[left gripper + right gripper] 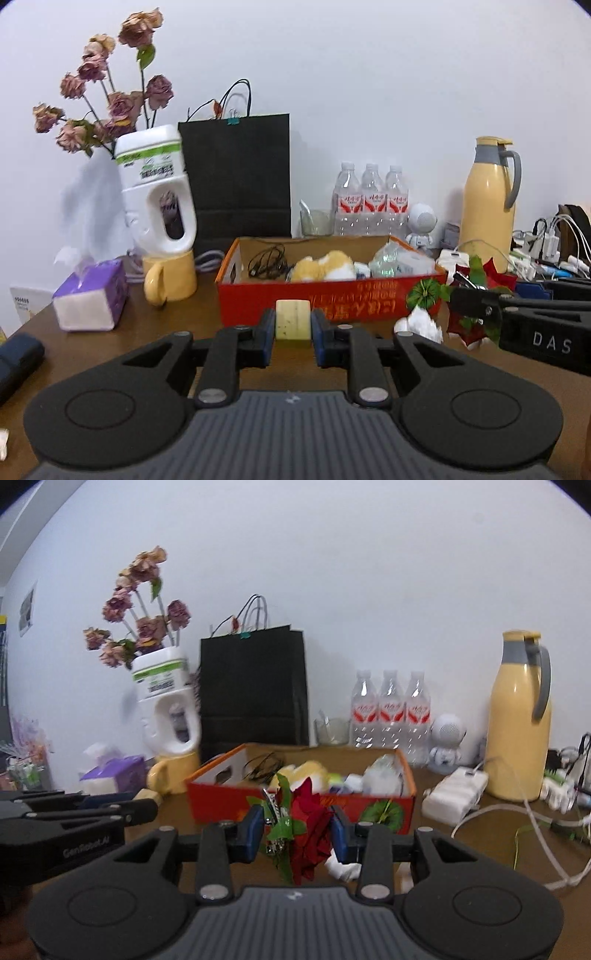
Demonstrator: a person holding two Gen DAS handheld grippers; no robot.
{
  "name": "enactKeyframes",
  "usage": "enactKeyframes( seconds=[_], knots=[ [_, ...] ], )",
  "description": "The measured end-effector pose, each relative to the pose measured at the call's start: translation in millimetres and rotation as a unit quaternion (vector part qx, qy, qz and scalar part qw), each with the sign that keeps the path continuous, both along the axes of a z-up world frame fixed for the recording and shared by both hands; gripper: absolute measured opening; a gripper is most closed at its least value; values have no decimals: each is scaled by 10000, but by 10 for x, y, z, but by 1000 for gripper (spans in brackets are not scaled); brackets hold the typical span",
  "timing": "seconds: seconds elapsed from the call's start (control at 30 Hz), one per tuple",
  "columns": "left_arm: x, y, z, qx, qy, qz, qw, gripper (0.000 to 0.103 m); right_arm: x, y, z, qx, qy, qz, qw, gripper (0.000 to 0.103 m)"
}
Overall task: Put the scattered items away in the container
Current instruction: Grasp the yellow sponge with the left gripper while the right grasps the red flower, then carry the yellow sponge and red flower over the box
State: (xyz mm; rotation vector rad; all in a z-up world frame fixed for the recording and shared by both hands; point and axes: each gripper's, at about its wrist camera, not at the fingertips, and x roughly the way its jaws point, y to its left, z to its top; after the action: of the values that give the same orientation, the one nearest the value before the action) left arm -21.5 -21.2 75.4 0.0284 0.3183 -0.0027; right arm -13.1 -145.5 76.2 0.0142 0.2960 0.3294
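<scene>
The left hand-held gripper (293, 325) pinches a pale yellow block (292, 319); the right hand-held gripper (297, 830) pinches a red flower clip (308, 830). The red cardboard box (332, 301) sits at twelve o'clock on the tabletop (166, 325).

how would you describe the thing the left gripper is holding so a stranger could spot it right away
Find the red cardboard box mid-table. Just in front of its near wall, the left gripper has its blue fingers shut on a small pale yellow block. Unlike the red and green flower in the right gripper, it is plain, squared and speckled.
</scene>
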Motion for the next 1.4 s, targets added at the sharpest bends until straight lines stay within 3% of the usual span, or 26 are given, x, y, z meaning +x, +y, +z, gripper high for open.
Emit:
enactKeyframes(
  seconds=[0.3,0.6,0.73,0.83,0.97,1.1,1.23,1.3,1.4],
  knots=[
    [-380,-18,-139,86,105,-162,9998,21,-448,48,-153,-4,60,80,9999,36],
    [-151,16,-114,-98,227,-187,9995,21,-289,32,-116,141,183,88,9997,36],
    [209,104,93,-379,74,-245,9990,21,52,92,-7,216,245,237,9992,36],
    [616,170,311,-364,-55,-313,9988,21,467,154,176,308,247,431,9983,36],
    [1351,308,540,-546,236,-350,9976,21,1197,329,385,434,503,719,9952,36],
    [2002,440,655,-574,362,-49,9977,21,1984,525,583,514,738,728,9933,36],
    [2466,591,597,-767,726,35,9944,21,2495,715,647,332,984,724,9920,36],
    [2707,629,501,-670,1011,106,9926,21,2688,773,609,252,1224,732,9895,36],
    [3041,676,335,-612,1553,119,9859,21,2986,882,470,144,1936,726,9783,36]
  ],
)
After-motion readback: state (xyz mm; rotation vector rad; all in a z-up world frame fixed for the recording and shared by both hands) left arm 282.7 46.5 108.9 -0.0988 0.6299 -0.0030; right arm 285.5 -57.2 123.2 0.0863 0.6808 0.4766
